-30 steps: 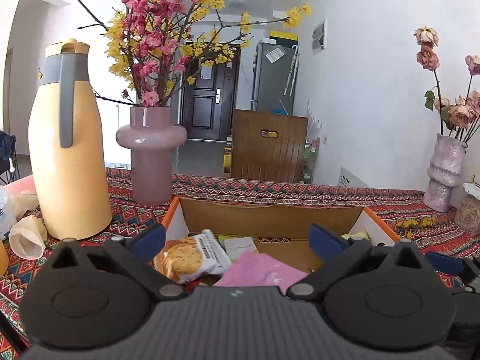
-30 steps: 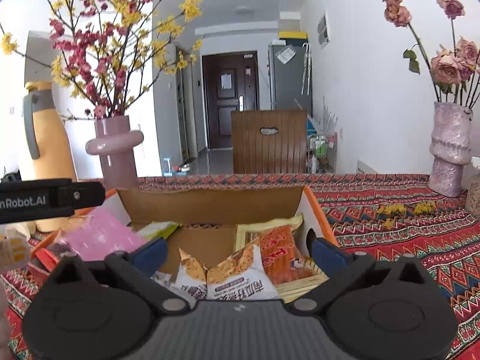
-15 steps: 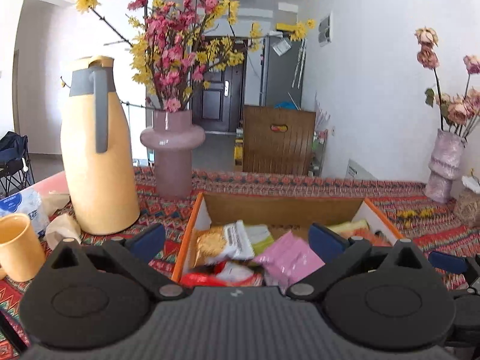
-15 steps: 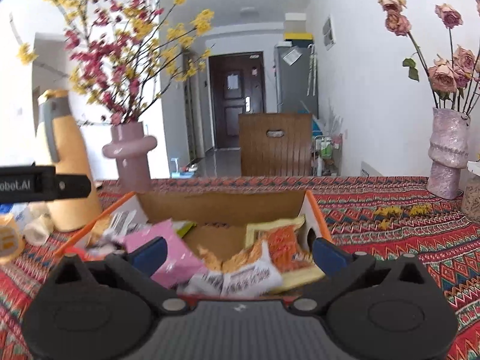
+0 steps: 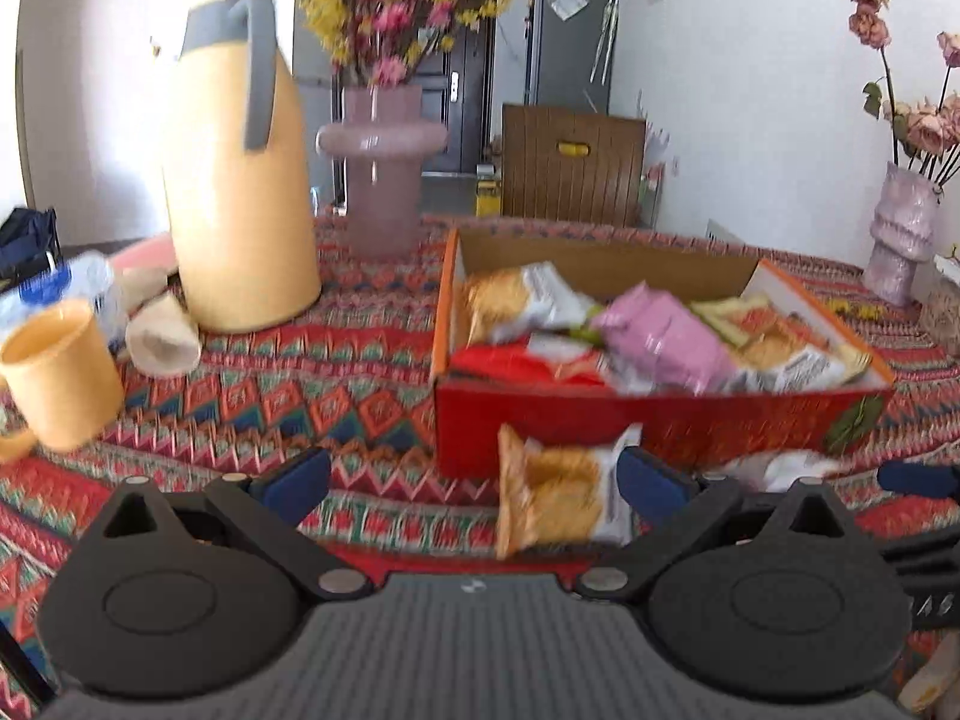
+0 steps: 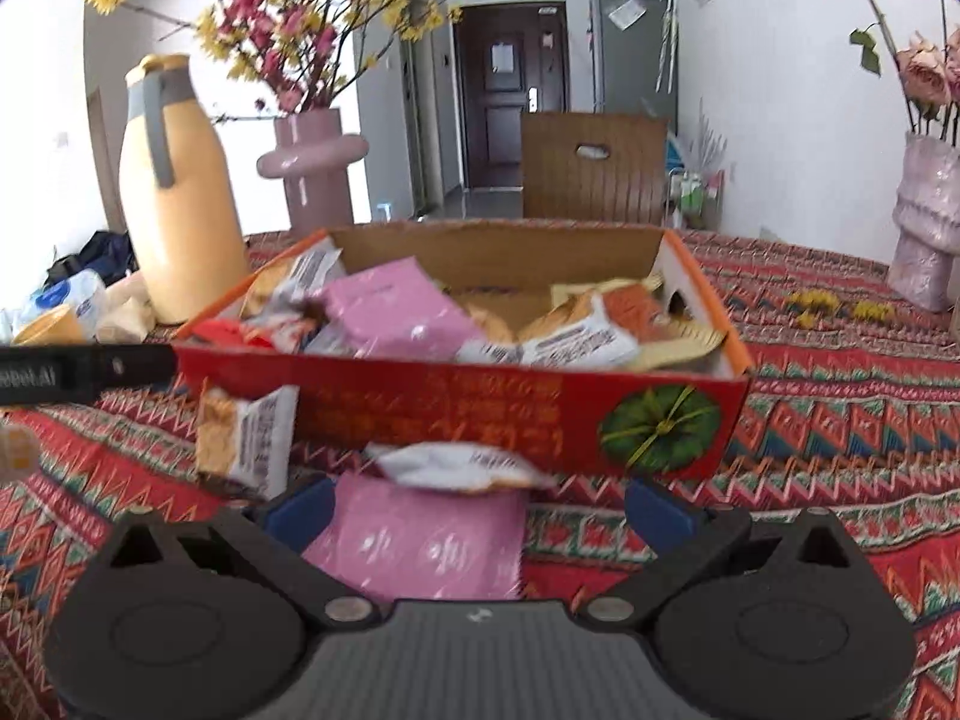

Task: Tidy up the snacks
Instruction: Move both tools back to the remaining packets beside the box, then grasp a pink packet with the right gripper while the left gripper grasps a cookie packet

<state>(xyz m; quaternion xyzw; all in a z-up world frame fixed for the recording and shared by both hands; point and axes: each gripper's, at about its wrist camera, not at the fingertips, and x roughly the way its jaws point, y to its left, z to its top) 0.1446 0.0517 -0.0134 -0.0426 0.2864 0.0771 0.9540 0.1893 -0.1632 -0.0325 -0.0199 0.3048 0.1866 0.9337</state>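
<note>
A red cardboard box holds several snack packets, among them a pink one. Loose on the cloth in front of it lie an orange-and-white packet, a white packet and a pink packet. My left gripper is open and empty, with the orange-and-white packet between its fingers near the right one. My right gripper is open and empty, above the pink and white loose packets.
On the patterned tablecloth, a tall yellow thermos and a pink flower vase stand left of the box. A yellow cup sits far left. A second pink vase stands far right.
Both grippers have pulled back from above the box toward the near side of the table. The box front and the loose packets on the cloth have come into view.
</note>
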